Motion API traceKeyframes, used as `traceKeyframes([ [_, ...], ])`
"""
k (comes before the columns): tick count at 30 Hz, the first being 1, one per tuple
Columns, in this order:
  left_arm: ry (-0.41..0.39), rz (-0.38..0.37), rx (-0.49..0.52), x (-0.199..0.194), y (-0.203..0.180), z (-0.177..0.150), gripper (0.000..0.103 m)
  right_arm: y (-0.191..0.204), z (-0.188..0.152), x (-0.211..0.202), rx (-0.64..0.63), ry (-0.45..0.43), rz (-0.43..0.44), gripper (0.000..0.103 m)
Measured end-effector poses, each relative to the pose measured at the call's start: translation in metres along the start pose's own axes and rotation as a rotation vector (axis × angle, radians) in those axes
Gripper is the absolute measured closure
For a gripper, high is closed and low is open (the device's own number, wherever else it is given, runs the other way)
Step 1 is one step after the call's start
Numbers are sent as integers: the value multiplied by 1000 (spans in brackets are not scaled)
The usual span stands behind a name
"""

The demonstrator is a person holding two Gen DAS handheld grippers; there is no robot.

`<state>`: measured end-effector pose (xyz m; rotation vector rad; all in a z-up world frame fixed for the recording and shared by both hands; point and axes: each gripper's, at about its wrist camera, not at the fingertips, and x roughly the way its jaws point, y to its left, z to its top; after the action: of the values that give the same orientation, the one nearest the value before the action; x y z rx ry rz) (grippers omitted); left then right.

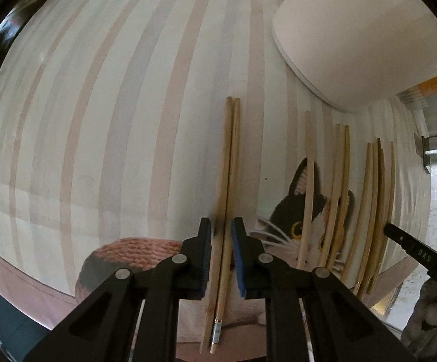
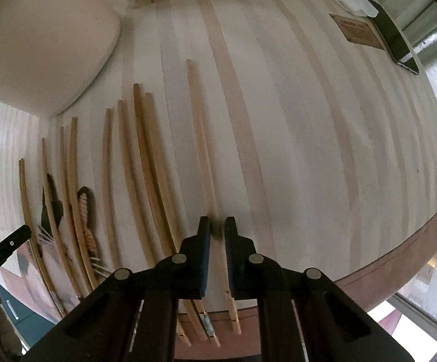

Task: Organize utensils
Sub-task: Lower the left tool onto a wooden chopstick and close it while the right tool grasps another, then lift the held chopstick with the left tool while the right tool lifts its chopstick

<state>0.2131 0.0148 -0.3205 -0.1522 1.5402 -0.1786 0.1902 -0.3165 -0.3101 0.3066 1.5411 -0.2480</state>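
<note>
Several wooden chopsticks lie side by side on a striped tablecloth with a cat print. In the left wrist view a pair of chopsticks lies between the fingers of my left gripper, whose jaws stand slightly apart around the pair without squeezing it. More chopsticks lie to the right. In the right wrist view a single chopstick runs between the fingers of my right gripper, whose jaws are narrowly apart around it. Other chopsticks lie in a row to its left.
A white round container stands at the back right in the left view and shows at the top left in the right view. A phone and a brown card lie far right. The table edge curves at right.
</note>
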Motion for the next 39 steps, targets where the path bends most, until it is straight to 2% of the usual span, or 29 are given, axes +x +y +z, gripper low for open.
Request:
traceKeyframes([
  [2, 5, 5, 0, 1, -2, -2, 90, -2, 1, 1, 0, 5, -5, 93],
  [11, -16, 10, -18, -16, 34, -9, 90, -25, -1, -8, 23, 38, 23, 93],
  [15, -28, 44, 42, -16, 24, -12, 90, -31, 1, -6, 9, 37, 6, 93],
  [19, -30, 62, 72, -17, 14, -15, 90, -19, -3, 2, -7, 39, -23, 93],
  [27, -7, 30, 98, -16, 10, -16, 91, -23, -3, 3, -4, 49, -41, 93],
  [39, 9, 106, 187, -11, -11, -27, 91, 0, -1, 9, -1, 59, -59, 93],
])
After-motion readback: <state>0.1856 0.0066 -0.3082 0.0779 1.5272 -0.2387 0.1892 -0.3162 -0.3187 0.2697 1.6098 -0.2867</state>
